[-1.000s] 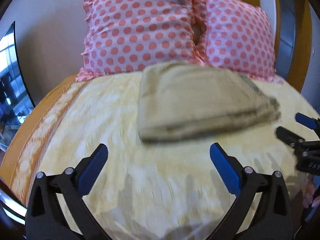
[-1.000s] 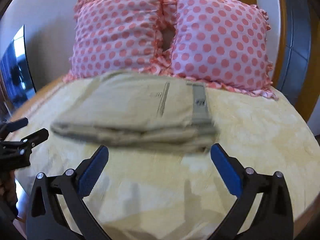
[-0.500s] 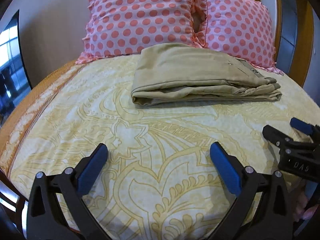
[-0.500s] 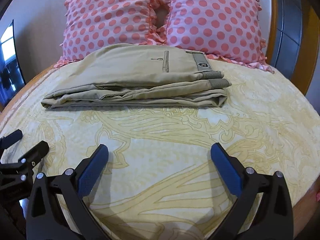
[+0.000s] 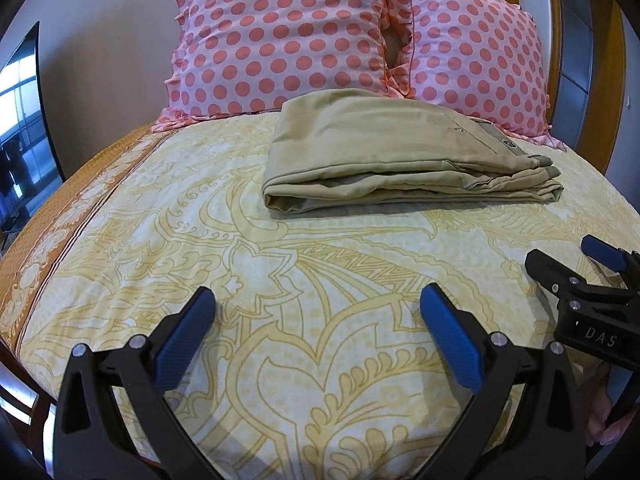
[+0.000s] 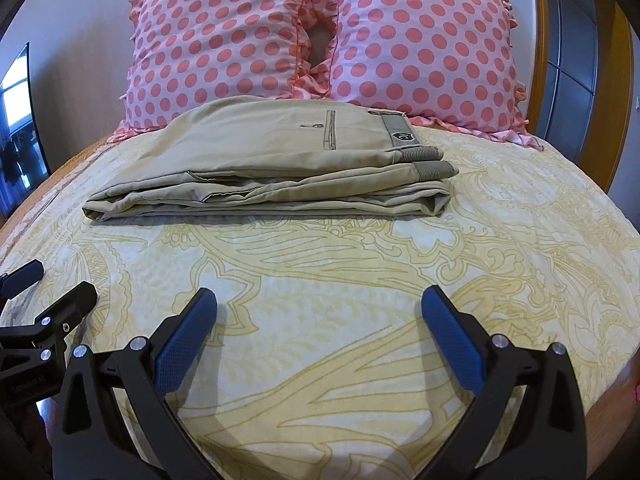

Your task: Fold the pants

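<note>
The khaki pants (image 5: 392,160) lie folded in a flat stack on the yellow patterned bedspread (image 5: 280,300), just in front of the pillows. In the right wrist view the pants (image 6: 280,168) show a back pocket and grey waistband on top. My left gripper (image 5: 316,300) is open and empty, well short of the pants, above the bedspread. My right gripper (image 6: 318,300) is open and empty too, at about the same distance. Each gripper shows at the edge of the other's view: the right gripper (image 5: 560,256) and the left gripper (image 6: 56,284).
Two pink pillows with coral dots (image 5: 288,36) (image 6: 420,48) lean against the wall behind the pants. A wooden headboard frame (image 6: 540,40) stands at the back right. A dark screen (image 5: 20,120) is at the left. The bed edge runs along the left side (image 5: 60,208).
Both grippers have pulled back from the folded pants and steadied; the early blur is gone. The pants lie still, and both grippers stay open.
</note>
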A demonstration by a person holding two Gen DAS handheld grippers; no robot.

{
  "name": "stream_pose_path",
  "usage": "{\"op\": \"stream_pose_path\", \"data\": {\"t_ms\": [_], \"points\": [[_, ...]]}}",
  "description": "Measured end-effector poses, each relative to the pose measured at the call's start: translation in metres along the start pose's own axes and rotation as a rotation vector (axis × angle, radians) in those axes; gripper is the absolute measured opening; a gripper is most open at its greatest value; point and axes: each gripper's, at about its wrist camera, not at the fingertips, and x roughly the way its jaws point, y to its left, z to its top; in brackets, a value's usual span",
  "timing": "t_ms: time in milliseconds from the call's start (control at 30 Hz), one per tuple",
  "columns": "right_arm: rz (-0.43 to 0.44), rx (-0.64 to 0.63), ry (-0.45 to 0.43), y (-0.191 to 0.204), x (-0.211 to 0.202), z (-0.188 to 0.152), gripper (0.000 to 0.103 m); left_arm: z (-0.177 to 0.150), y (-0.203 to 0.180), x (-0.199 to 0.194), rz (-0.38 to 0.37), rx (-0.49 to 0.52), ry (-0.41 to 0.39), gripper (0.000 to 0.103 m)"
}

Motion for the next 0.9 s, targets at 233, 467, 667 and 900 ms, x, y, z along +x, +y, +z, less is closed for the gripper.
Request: {"op": "stream_pose_path", "data": {"t_ms": [233, 467, 667, 900], "points": [[0.001, -0.001, 0.0, -0.0006, -0.0002, 0.0007, 0.102, 0.0, 0.0004, -0.0003, -0.003, 0.0, 0.001, 0.101], [0.002, -0.002, -0.001, -0.0006, -0.0003, 0.0008, 0.102, 0.0019, 0.0031, 0.001, -0.004, -0.009, 0.011, 0.101], [0.002, -0.002, -0.001, -0.0006, -0.0003, 0.0008, 0.102, 0.0031, 0.004, 0.0016, -0.005, -0.012, 0.015, 0.101], [0.003, -0.002, -0.001, -0.0008, -0.0003, 0.0008, 0.102, 0.0034, 0.0048, 0.0016, -0.003, -0.012, 0.013, 0.101]]}}
